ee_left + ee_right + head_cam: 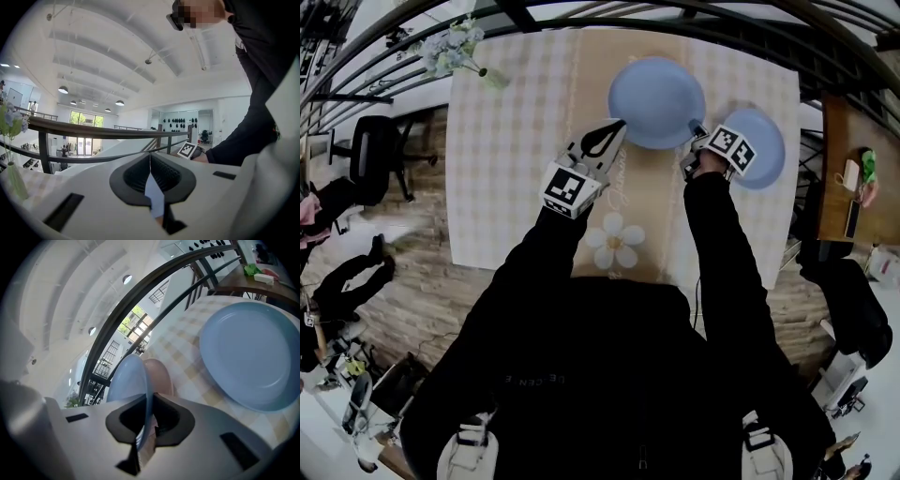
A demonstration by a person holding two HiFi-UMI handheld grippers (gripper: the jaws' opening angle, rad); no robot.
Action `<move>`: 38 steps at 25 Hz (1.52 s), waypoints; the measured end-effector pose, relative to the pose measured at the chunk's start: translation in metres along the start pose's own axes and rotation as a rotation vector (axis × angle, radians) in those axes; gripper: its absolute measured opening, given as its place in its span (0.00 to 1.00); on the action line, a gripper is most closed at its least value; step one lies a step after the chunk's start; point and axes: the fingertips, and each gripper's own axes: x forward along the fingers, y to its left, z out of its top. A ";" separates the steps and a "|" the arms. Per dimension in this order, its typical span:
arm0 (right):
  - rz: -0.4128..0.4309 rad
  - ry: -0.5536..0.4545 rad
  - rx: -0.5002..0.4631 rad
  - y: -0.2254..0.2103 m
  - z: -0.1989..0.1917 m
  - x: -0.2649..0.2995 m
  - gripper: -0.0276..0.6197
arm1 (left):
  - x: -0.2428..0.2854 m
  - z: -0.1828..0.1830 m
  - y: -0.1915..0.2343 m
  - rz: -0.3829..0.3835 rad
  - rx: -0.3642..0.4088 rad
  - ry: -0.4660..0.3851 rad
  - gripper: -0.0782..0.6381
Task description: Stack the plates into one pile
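Note:
A light blue plate [656, 89] sits over the tan runner at the table's far middle, with a gripper at each side of it. My left gripper [615, 127] is shut on its left rim; in the left gripper view a strip of that blue plate [153, 197] shows between the closed jaws of the left gripper [150, 158]. My right gripper [695, 133] is shut on the right rim, and the blue plate [125, 380] stands edge-on in the right gripper [149, 399]. A second blue plate [766, 150] [253, 352] lies flat on the table to the right.
A pinkish rounded shape [161, 375], perhaps another plate, lies just behind the held plate. A vase of pale flowers [455, 49] stands at the table's far left corner. A daisy-shaped mat [616, 240] lies on the runner near me. A wooden side table [853, 178] stands to the right.

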 end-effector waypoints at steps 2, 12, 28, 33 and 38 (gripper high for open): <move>-0.018 -0.014 0.008 -0.006 0.008 0.005 0.09 | 0.009 0.000 -0.001 -0.011 0.001 -0.002 0.14; -0.096 -0.008 0.007 -0.026 0.025 0.035 0.10 | 0.022 -0.007 -0.002 -0.014 -0.012 0.022 0.14; -0.047 -0.008 -0.081 -0.017 0.018 0.019 0.39 | 0.006 -0.003 -0.013 -0.011 -0.030 0.026 0.14; -0.008 -0.020 -0.153 -0.001 0.015 -0.004 0.40 | -0.004 0.004 -0.022 -0.017 -0.019 0.019 0.14; 0.061 -0.075 -0.233 0.024 0.008 -0.045 0.39 | -0.018 0.011 -0.033 -0.030 -0.011 0.021 0.14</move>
